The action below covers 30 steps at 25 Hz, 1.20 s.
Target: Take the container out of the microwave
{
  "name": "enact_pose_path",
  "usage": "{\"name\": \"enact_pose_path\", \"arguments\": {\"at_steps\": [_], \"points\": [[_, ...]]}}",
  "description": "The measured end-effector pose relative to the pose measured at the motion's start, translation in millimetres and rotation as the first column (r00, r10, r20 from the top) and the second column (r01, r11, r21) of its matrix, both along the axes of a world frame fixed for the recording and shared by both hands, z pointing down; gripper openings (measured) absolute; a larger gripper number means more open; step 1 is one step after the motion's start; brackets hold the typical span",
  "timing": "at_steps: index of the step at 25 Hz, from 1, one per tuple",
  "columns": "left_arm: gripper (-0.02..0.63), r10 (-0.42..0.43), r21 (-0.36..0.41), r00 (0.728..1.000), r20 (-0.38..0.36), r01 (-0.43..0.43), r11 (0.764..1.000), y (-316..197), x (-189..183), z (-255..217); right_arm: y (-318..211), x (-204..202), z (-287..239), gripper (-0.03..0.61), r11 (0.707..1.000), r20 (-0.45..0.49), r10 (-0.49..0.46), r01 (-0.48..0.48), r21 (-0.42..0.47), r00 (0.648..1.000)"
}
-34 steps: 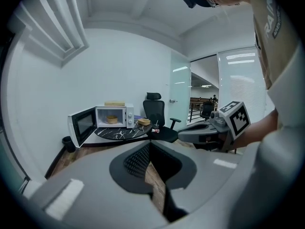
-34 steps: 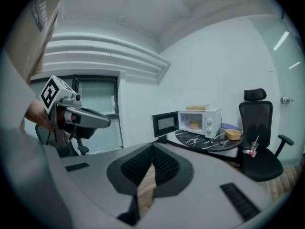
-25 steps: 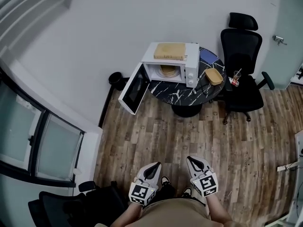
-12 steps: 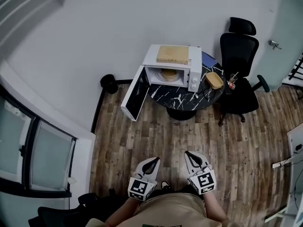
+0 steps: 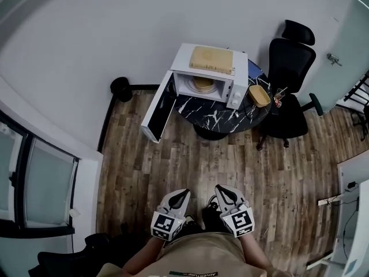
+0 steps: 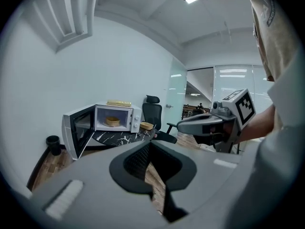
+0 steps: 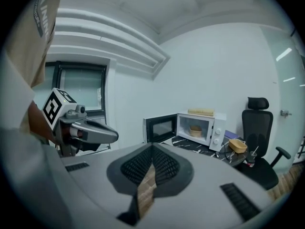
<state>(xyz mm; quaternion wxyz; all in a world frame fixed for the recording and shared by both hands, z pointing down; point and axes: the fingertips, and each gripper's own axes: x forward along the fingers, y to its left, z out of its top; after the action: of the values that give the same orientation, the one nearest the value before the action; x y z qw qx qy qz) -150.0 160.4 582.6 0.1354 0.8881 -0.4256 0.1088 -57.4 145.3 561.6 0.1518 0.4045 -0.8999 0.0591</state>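
Across floor [image 5: 190, 160]: container [image 5: 203, 84] inside open microwave [image 5: 237, 89] | chair [image 5: 292, 74] beside table [image 5: 214, 118] | left gripper [image 5: 184, 193], right gripper [image 5: 219, 188] closed

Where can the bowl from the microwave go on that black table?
The table's bare marble in front of the microwave, between its open door and the tan container, looks free. Its right edge is crowded: that container sits there, close to the chair.
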Motion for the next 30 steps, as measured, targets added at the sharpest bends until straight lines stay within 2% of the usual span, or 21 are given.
{"name": "enact_pose_path", "arguments": {"at_steps": [3,10,15,20,24,28,30], "points": [[0.003,0.016,0.005,1.000,-0.015,-0.016,1.000,-9,12,-5,-16,3,4,0.008,1.000,0.015,-0.015,0.015,0.000,1.000],[0.003,0.014,0.063,0.999,0.049,-0.017,0.998,-58,39,-32,-72,15,-21,0.008,0.995,0.074,-0.056,0.050,0.082,0.996],[0.003,0.021,0.104,0.997,0.073,-0.029,0.994,-98,67,-49,-110,44,-28,0.008,0.987,0.030,-0.055,0.050,0.155,0.998],[0.003,0.028,0.109,0.995,0.097,-0.038,0.993,-128,90,-45,-139,62,-28,0.008,0.987,0.063,-0.080,0.070,0.142,0.995],[0.003,0.014,0.069,0.994,0.104,-0.021,0.997,-148,105,-31,-160,73,-24,0.008,0.990,0.096,-0.092,0.080,0.116,0.991],[0.003,-0.010,0.058,0.994,0.113,0.003,0.998,-167,111,-28,-182,85,-23,0.008,0.995,0.199,-0.090,0.078,0.070,0.976],[0.003,-0.022,0.031,0.997,0.069,0.020,0.999,-176,112,-29,-190,87,-21,0.008,0.996,0.244,-0.086,0.078,0.045,0.966]]}}
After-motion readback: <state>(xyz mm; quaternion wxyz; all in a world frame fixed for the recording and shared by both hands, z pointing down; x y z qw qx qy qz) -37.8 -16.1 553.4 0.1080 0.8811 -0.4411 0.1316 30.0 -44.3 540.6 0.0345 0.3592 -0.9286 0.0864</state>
